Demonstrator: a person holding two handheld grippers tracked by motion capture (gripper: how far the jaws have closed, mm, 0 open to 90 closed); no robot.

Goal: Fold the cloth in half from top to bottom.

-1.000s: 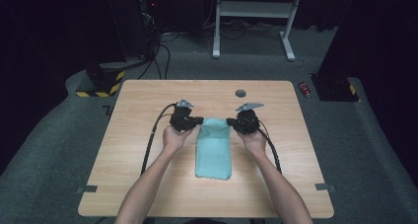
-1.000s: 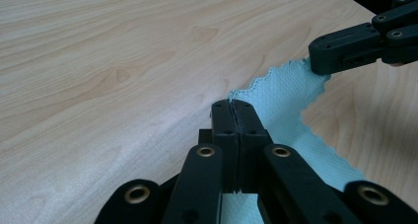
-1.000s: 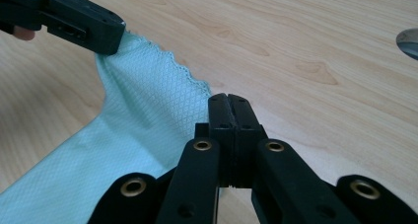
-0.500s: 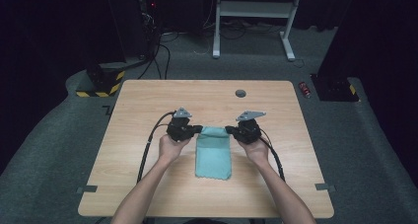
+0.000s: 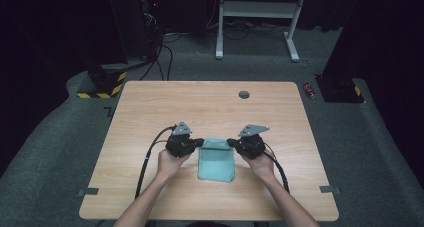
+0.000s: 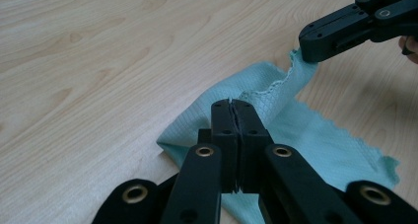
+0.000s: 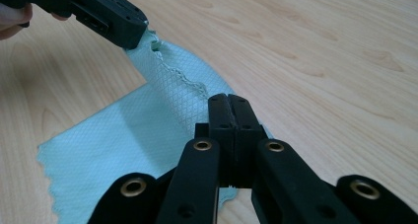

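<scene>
The teal cloth (image 5: 216, 159) lies on the near half of the wooden table (image 5: 150, 112), well on the person's side of the small dark round cap (image 5: 244, 94) set into the tabletop, and it is pinched at its two far corners: the left gripper (image 5: 198, 143) is clenched on the corner at the left and the right gripper (image 5: 231, 143) is clenched on the other, each with its jaws pressed tight together on the fabric. The likeliest trouble, as I judge it, is a corner slipping free, since each grip takes only a thin bit of the scalloped hem; a sideways tug from either hand would pull the edge out of the jaws and let that side drop. If the hands drift apart unevenly, the folded part could also skew, leaving the edges out of line. Dragging the lower layer across the wood might bunch it up too. The cloth itself is a light blue-green microfibre with a fine diamond weave and a wavy stitched border; in the left gripper view (image 6: 315, 140) its far edge is lifted off the table between the two grippers while the rest lies flat, and in the right gripper view (image 7: 123, 135) the flat part spreads smoothly with a ragged-looking near corner.
</scene>
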